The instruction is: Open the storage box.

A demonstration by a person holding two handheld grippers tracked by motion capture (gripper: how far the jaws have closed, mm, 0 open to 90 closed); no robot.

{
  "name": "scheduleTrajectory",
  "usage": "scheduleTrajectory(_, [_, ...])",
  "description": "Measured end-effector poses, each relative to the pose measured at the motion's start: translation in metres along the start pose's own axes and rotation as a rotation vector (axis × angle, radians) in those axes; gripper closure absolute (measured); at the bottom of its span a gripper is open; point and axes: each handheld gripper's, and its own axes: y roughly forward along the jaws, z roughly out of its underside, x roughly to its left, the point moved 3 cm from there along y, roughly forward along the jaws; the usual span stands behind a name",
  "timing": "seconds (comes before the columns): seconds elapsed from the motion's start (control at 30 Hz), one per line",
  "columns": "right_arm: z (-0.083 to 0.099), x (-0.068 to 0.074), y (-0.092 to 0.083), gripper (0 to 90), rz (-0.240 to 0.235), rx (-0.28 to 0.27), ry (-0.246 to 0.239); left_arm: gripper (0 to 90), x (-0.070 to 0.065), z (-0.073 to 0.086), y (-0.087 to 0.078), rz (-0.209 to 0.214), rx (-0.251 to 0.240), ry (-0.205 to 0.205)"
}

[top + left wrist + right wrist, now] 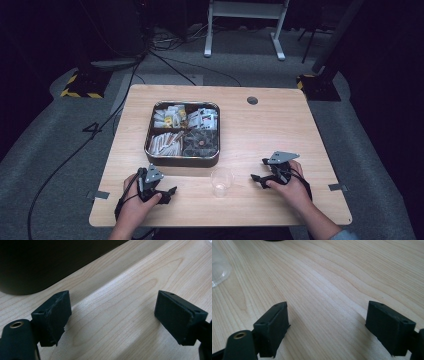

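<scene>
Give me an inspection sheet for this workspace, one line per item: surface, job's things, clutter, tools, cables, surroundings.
Surface: light wood table, bare between the hands.
Job's things: clear plastic cup upright near the front edge; dark tray behind it, four compartments of packets and sticks.
Clutter: tape strips at the side edges.
Tools: left tool and right tool rest either side of the cup, jaws open, nothing between them.
Cables: black cables run over the floor at left.
Surroundings: grey floor, white stand legs, dark room.

Dim room, grey carpet floor (45, 150), white desk frame (245, 25), perhaps cables behind
</scene>
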Motion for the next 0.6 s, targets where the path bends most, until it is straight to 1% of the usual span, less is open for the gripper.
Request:
scheduleTrajectory(0.5, [0.0004, 0.0005, -0.0006, 19.5, -0.003, -0.002, 0.001, 14.5, 0.0001, -0.0001, 0.0001, 0.0, 0.0, 0.001])
scheduleTrajectory(0.6, [0.0007, -0.0001, -0.0013, 22.1, 0.004, -0.005, 0.008, 14.5, 0.0004, -0.0002, 0.0, -0.003, 0.0, 0.006])
